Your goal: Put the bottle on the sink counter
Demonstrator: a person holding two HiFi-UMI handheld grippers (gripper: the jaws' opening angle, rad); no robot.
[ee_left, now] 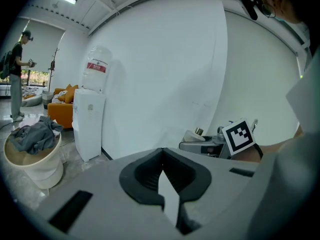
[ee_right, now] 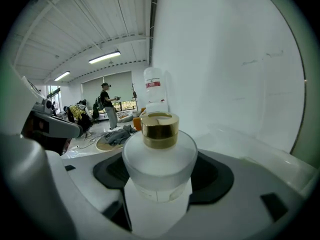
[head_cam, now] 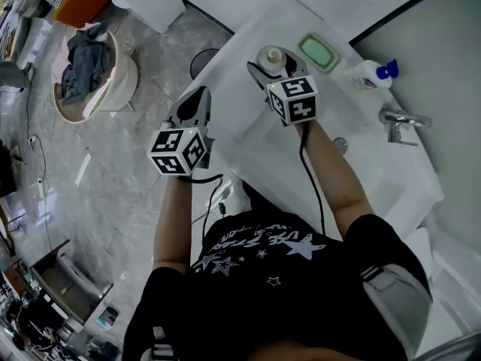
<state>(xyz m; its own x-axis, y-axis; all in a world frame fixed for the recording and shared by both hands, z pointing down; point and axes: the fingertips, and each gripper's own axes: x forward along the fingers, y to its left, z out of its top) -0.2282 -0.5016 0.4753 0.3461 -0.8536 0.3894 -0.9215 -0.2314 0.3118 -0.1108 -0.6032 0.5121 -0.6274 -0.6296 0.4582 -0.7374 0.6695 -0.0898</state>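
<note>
Frosted white round glass bottle (ee_right: 160, 159) with gold cap: gripped upright at the body between both jaws of the right gripper (head_cam: 278, 68). Jaws spread to the bottle's width, one pressing on each side, neck and cap standing clear above them. Positioned over the far left end of the white sink counter (head_cam: 233, 77), just beside the pale green rectangular soap dish (head_cam: 319, 51). Contact between bottle base and counter: not determinable from any view.

Left gripper (head_cam: 194, 105): jaws closed tip to tip, nothing between them. Only a thin pale wedge visible below the meeting point in the left gripper view. Located near the counter's left edge, apart from the bottle and to the left of the right gripper.

Further right along the counter: white squat bottle with blue pump top (head_cam: 373, 74), close to the back wall and near the chrome tap (head_cam: 398, 122). Round metal drain (head_cam: 340, 145) in the sunken basin below the tap.

On the grey marble-pattern floor (head_cam: 150, 43): round cream laundry tub (head_cam: 124, 81) holding crumpled grey-blue clothes (head_cam: 83, 59).

Against the white wall: white water dispenser (ee_left: 89, 126) carrying a clear inverted jug. Orange sofa (ee_left: 62, 101) behind it.

Background, far left of the left gripper view: standing person (ee_left: 15, 74) in dark top with backpack.
</note>
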